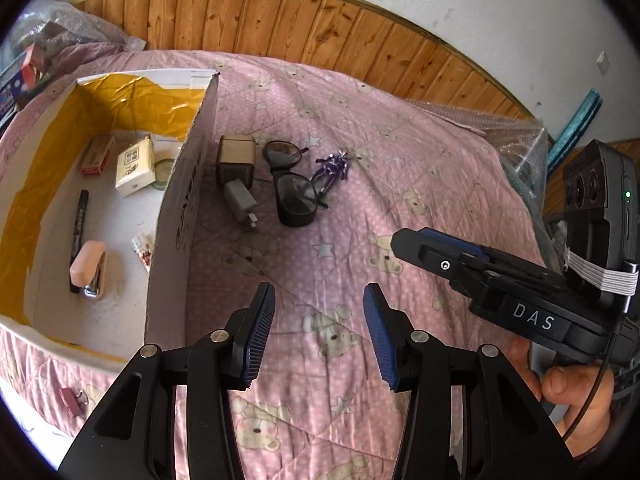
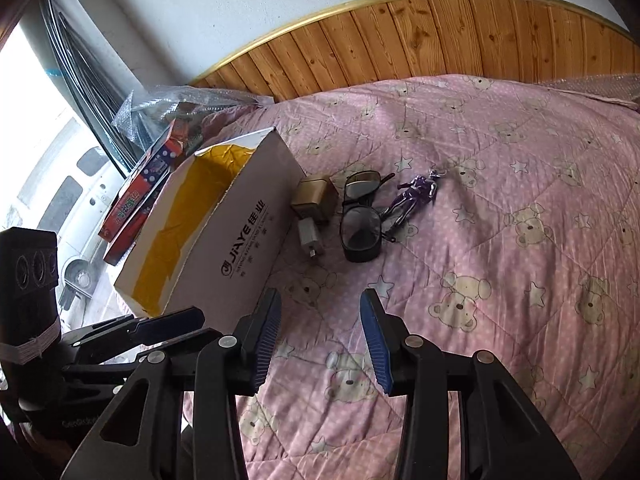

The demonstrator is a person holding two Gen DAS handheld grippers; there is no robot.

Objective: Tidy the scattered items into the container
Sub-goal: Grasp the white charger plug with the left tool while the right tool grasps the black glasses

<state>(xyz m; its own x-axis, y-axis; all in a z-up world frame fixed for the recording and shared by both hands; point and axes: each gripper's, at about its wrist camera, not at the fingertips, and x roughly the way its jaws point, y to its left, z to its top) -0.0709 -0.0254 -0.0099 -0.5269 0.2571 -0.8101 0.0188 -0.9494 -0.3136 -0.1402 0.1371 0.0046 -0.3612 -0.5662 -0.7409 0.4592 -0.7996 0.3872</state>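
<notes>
A white cardboard box (image 1: 182, 200) (image 2: 240, 236) with yellow lining lies on the pink bear quilt. Inside it I see a black marker (image 1: 80, 216), a pink stapler (image 1: 89, 268), a cream packet (image 1: 135, 167) and a small red box (image 1: 96, 156). Beside the box wall on the quilt lie a gold cube (image 1: 236, 160) (image 2: 314, 198), a grey charger plug (image 1: 240, 200) (image 2: 310, 238), black glasses (image 1: 292, 184) (image 2: 360, 216) and a purple figurine (image 1: 334, 166) (image 2: 416, 196). My left gripper (image 1: 319, 334) and right gripper (image 2: 320, 338) hover open and empty over the quilt, short of these items.
A wooden headboard (image 1: 320, 28) and white wall back the bed. Bubble wrap (image 1: 516, 140) lies at the bed's right edge; toy boxes (image 2: 140, 192) sit behind the container. A pink binder clip (image 1: 72, 400) lies near the box's front corner. A hand (image 1: 572, 384) holds the right gripper.
</notes>
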